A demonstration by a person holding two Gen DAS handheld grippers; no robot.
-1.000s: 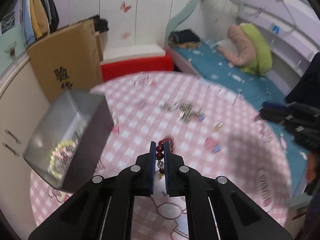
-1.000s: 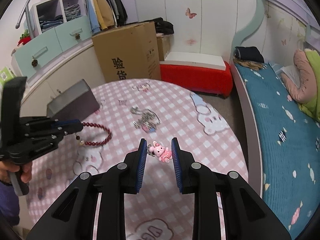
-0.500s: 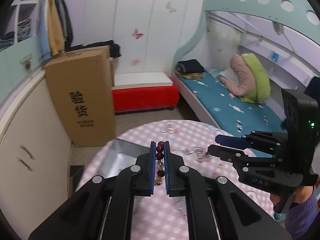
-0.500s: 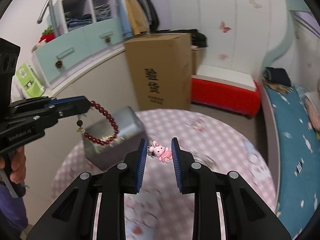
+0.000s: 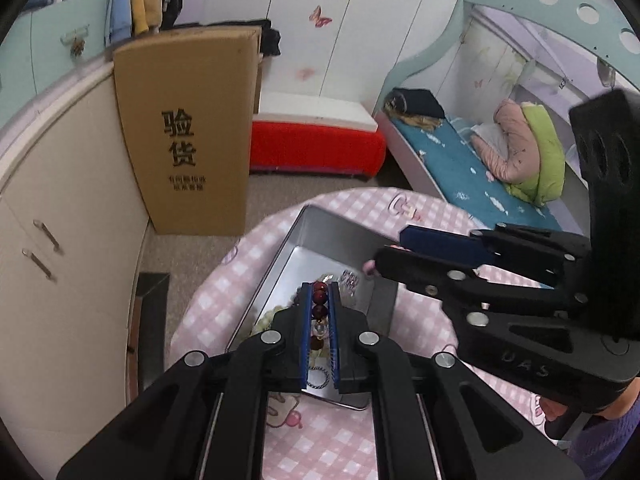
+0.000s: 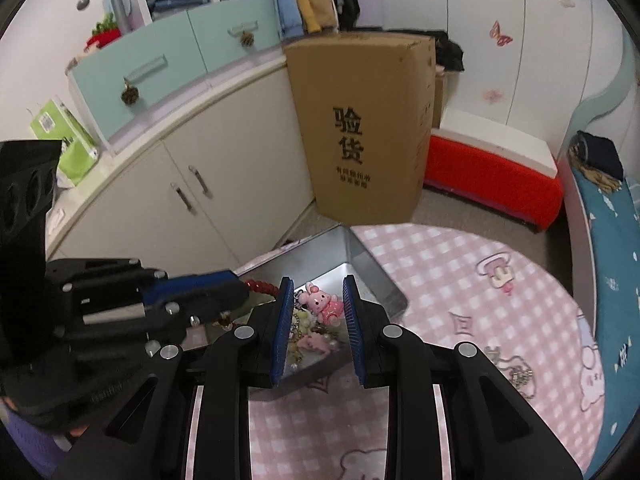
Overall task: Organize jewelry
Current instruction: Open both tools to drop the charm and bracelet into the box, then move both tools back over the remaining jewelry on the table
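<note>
An open silver tin (image 5: 316, 232) stands on the pink checked table near its left edge, with several trinkets lying in it. My left gripper (image 5: 320, 286) hangs over the tin, shut on a dark red bead bracelet (image 5: 319, 300). In the right wrist view the bracelet (image 6: 262, 286) dangles from the left gripper (image 6: 240, 286). My right gripper (image 6: 318, 284) is shut on a pink bunny charm (image 6: 322, 305), also held above the tin (image 6: 360, 266). From the left wrist view the right gripper (image 5: 390, 248) reaches in from the right over the tin's far corner.
A tall cardboard box (image 6: 360, 128) stands on the floor behind the table, beside cream cabinets (image 6: 192, 188). A red bench (image 5: 316, 148) and a bed (image 5: 460, 164) lie beyond. More loose jewelry (image 6: 520, 376) sits on the tablecloth (image 6: 460, 280) at the right.
Both grippers have swung left across the table with their loads. The tin, off to the side a second ago, now lies directly under both grippers.
</note>
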